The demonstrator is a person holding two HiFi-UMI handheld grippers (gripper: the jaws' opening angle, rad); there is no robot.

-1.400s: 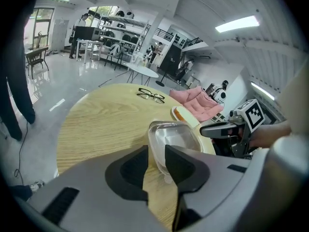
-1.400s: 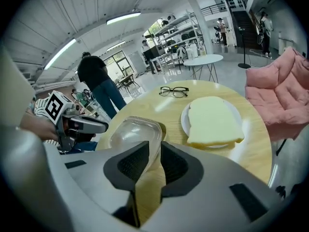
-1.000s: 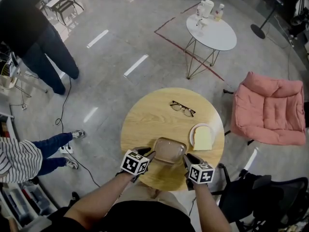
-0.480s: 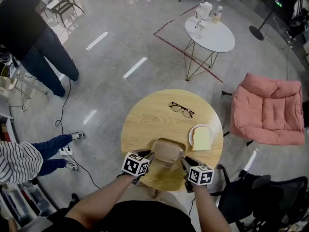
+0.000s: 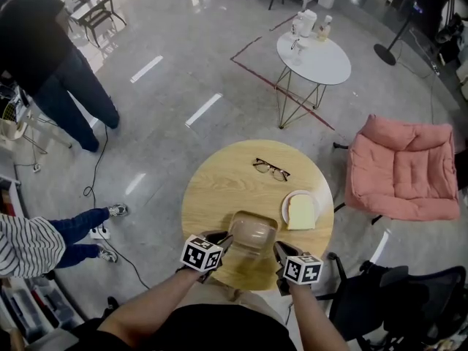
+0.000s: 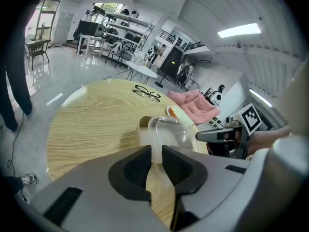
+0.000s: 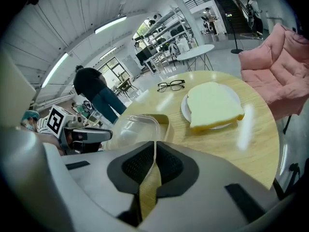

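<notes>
At the wooden counter's (image 5: 219, 189) near edge is a clear plastic box (image 5: 252, 231), with the left tongs (image 5: 224, 240) and right tongs (image 5: 278, 248) clamped on opposite sides of its thin rim. It looks light, bendy and slippery; the rim seems the best hold.

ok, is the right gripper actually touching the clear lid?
Touching. The right gripper view shows the right gripper with its jaws pinched shut on the thin rim of the clear lid, no gap.
</notes>
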